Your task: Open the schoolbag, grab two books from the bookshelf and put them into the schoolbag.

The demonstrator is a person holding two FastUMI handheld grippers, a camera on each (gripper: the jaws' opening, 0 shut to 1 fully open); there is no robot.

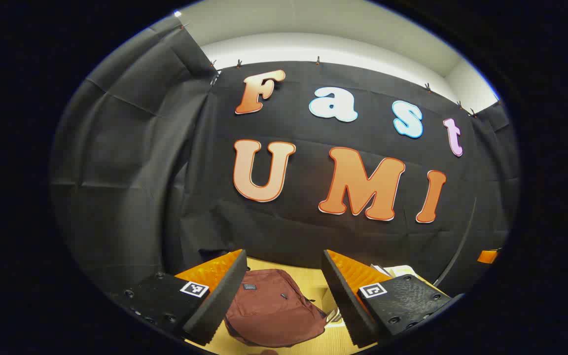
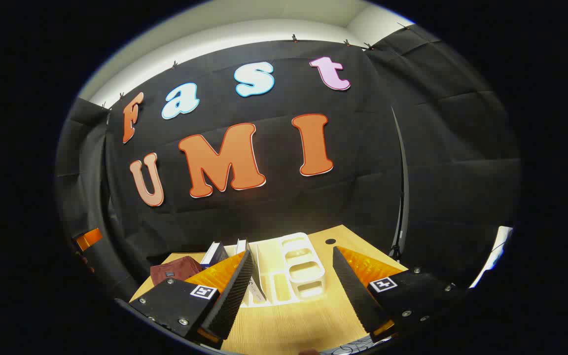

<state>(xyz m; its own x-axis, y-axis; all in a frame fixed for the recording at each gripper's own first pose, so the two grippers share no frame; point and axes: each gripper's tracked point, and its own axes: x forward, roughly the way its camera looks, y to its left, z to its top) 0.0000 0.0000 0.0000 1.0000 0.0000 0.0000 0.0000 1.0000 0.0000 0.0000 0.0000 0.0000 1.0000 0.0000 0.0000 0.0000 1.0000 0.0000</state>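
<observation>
A maroon schoolbag [image 1: 271,310] lies flat on the wooden table [image 1: 308,281], with its flap closed as far as I can see. My left gripper [image 1: 284,301] hangs open above it, the bag showing between the fingers. In the right gripper view the schoolbag [image 2: 173,270] sits at the table's far left. A white bookshelf [image 2: 296,268] stands on the table [image 2: 294,325] ahead, with upright books [image 2: 217,254] at its left end. My right gripper [image 2: 291,291] is open in front of the bookshelf, nothing between its fingers.
Black cloth walls close the booth on all sides. A thin pole [image 2: 402,197] stands at the table's far right corner. A small dark hole [image 2: 330,241] marks the tabletop behind the bookshelf. Papers or book edges [image 1: 397,271] show past the left gripper's right finger.
</observation>
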